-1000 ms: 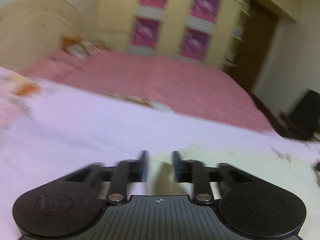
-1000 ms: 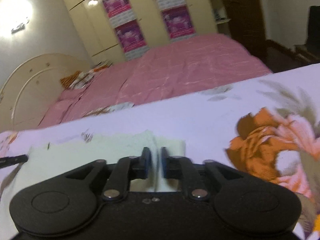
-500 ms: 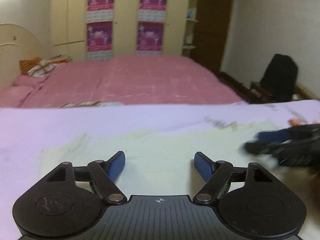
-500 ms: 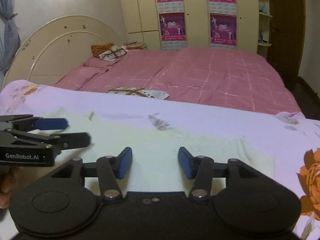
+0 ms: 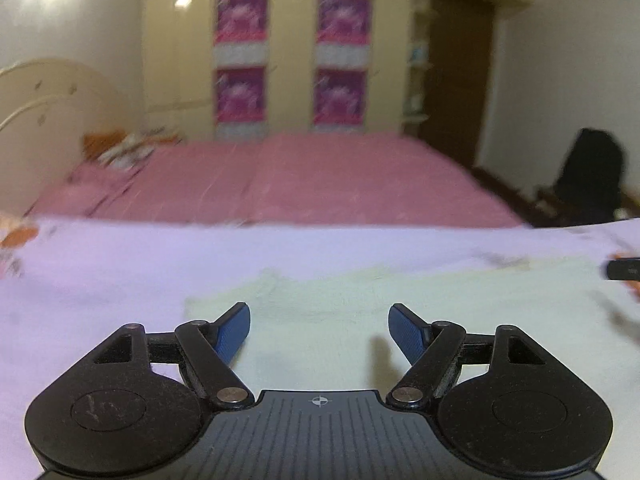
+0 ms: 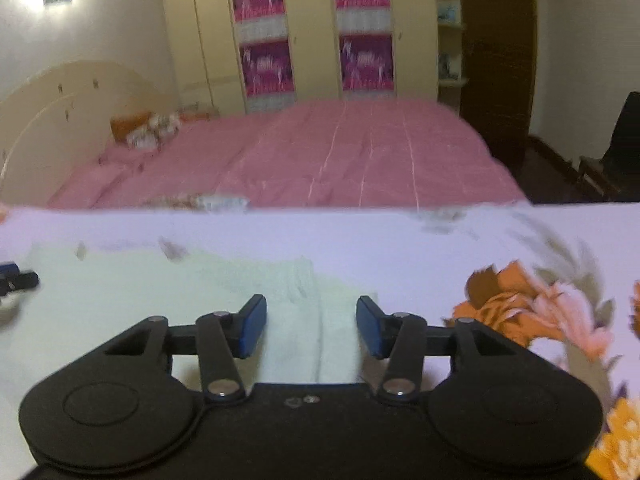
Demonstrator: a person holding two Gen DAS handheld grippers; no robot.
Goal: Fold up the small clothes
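A pale yellow-green garment (image 5: 360, 292) lies flat on a lilac sheet (image 5: 120, 272) with orange flowers. My left gripper (image 5: 318, 312) hovers low over the garment's left part, jaws wide open, nothing between the blue pads. In the right wrist view the same garment (image 6: 160, 288) stretches to the left, with a folded ridge at its right end. My right gripper (image 6: 310, 304) stands open over that ridge, its pads clear of the cloth. Each gripper's tip shows at the edge of the other view: the right gripper (image 5: 624, 269) and the left gripper (image 6: 18, 278).
Beyond the sheet's far edge lies a pink bed (image 6: 320, 152) with a cream headboard (image 6: 60, 112) and pillows at the left. A wardrobe with purple posters (image 5: 292, 60) and a dark door (image 5: 456, 72) stand behind. A black chair (image 5: 592, 176) is at the right.
Both grippers went from nearly shut on the garment's edge to open. The two views swung level, and since half a second ago the grippers have drawn apart toward the garment's ends.
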